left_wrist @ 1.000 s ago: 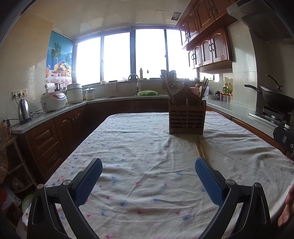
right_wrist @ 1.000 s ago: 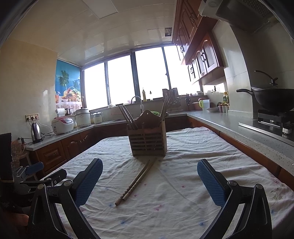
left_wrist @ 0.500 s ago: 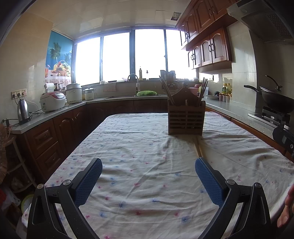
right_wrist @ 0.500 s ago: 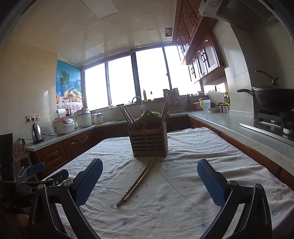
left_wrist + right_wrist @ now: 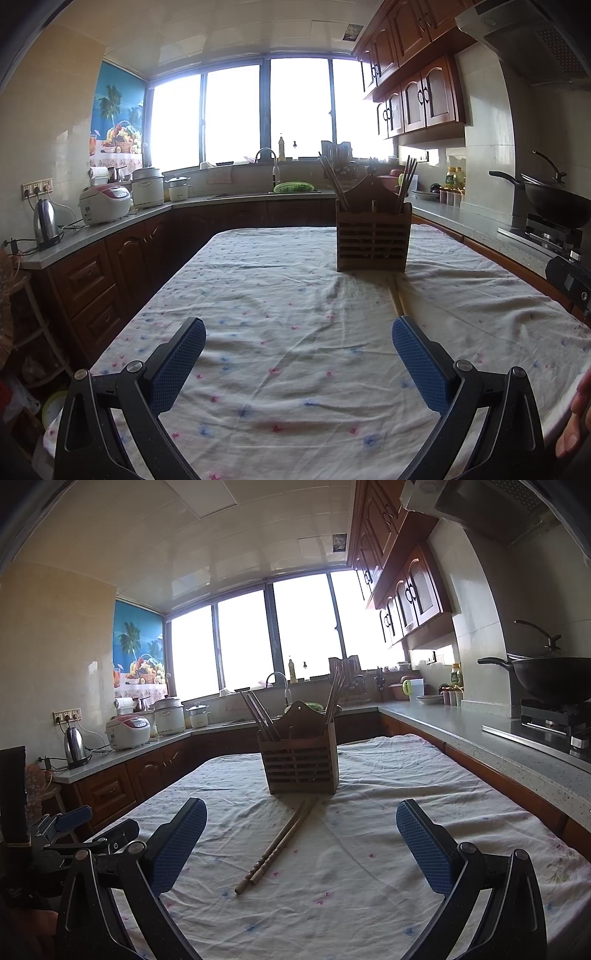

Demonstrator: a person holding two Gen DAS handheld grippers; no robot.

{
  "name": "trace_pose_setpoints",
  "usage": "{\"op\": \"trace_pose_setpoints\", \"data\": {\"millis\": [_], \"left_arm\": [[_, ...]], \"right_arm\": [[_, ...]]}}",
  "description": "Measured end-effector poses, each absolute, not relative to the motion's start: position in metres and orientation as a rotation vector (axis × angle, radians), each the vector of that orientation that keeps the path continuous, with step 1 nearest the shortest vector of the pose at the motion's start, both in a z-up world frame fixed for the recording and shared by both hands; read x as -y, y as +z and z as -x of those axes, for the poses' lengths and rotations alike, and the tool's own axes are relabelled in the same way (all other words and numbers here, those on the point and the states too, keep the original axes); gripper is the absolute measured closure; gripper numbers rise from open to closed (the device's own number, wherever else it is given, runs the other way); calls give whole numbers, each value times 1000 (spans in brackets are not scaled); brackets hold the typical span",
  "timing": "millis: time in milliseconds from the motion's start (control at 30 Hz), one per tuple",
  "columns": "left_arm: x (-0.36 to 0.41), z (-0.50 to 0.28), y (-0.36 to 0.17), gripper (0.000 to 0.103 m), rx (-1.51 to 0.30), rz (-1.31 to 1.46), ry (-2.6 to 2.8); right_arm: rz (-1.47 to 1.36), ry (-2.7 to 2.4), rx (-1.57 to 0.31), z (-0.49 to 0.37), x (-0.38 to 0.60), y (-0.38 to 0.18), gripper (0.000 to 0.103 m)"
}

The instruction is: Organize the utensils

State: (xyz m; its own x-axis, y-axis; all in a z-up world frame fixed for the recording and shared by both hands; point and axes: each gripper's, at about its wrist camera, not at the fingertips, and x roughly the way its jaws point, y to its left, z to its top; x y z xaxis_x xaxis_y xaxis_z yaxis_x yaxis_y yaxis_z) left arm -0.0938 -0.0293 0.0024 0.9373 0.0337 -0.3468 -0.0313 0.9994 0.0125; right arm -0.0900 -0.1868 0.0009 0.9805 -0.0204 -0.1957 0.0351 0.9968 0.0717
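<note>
From the left wrist, the left tongs (image 5: pixel 298 345) gape wide and empty above the clothed table (image 5: pixel 280 295); the wooden holder (image 5: pixel 373 236) stands upright farther on, chopsticks in its outer compartments. From the right wrist, the right tongs (image 5: pixel 301 829) also spread wide, holding nothing — two loose chopsticks (image 5: pixel 277 845) lie between them, tips touching the holder's base.

We see bright window wall (image 5: pixel 266 110) ahead of fingers; dark wood base cabinets (image 5: pixel 96 273) left; upper cabinets (image 5: pixel 417 92) right; white tiled ceiling (image 5: pixel 207 554) overhead.
</note>
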Motion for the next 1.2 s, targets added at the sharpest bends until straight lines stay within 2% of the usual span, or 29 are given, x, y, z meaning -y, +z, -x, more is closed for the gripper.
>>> {"op": "trace_pose_setpoints", "data": {"millis": [1200], "left_arm": [[31, 92, 5, 1, -361, 7, 29]], "right_arm": [[-75, -30, -200, 90, 186, 1, 0]]}}
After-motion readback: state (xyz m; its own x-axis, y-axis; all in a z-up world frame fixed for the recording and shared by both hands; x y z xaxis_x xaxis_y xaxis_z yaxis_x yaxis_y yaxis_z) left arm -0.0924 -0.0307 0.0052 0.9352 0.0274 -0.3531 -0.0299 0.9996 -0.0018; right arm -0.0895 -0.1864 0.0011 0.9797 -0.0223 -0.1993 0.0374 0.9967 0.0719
